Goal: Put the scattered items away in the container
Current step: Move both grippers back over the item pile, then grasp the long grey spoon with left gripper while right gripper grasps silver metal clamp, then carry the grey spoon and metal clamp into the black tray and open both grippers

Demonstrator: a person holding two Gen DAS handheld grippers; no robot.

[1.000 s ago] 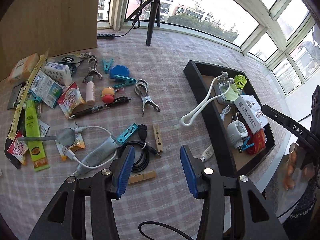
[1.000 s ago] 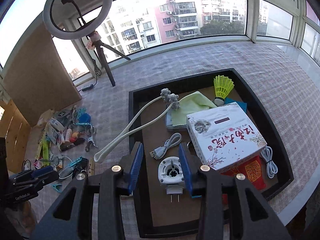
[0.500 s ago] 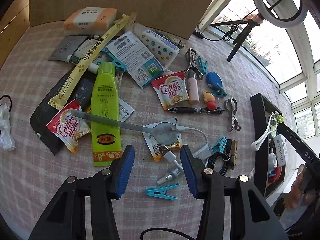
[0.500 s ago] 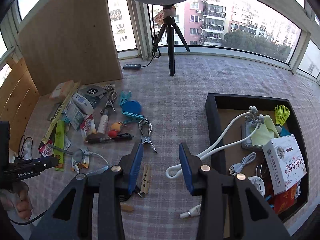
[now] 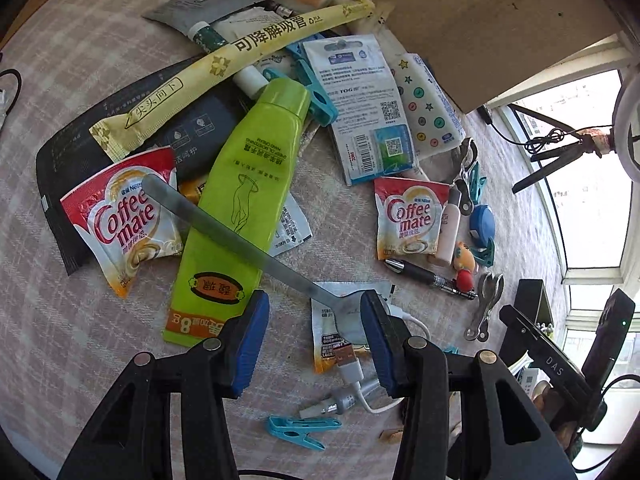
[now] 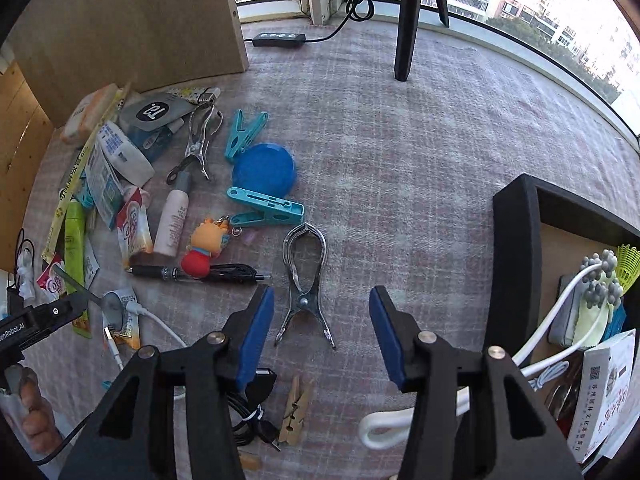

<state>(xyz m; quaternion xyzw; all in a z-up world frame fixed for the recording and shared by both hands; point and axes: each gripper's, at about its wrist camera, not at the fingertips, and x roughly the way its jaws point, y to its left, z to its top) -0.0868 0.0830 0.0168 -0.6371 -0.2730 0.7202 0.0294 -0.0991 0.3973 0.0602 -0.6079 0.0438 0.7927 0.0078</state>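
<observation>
My left gripper [image 5: 314, 338] is open and empty, low over a metal spoon [image 5: 256, 252] that lies across a green hand-cream tube [image 5: 240, 208]. The spoon's neck sits between the jaws. Coffee-mate sachets [image 5: 124, 220] and packets lie around it. My right gripper [image 6: 320, 336] is open and empty, just above a metal clamp [image 6: 305, 284] on the cloth. The black container [image 6: 516, 264] stands at the right and holds a white box [image 6: 604, 392], a white cable, a cloth and a shuttlecock.
A black pen [image 6: 200, 271], a toy figure [image 6: 204, 248], teal pegs [image 6: 268, 208], a blue round case [image 6: 264, 170], a small bottle [image 6: 172, 220], a wooden peg [image 6: 296, 408] and black cable [image 6: 248, 412] litter the cloth. A tripod leg [image 6: 404, 20] and board [image 6: 120, 20] stand behind.
Both grippers have swung left and dropped lower. The left one closed in on the spoon and green tube. The right one moved from beside the container to over the metal clamp.
</observation>
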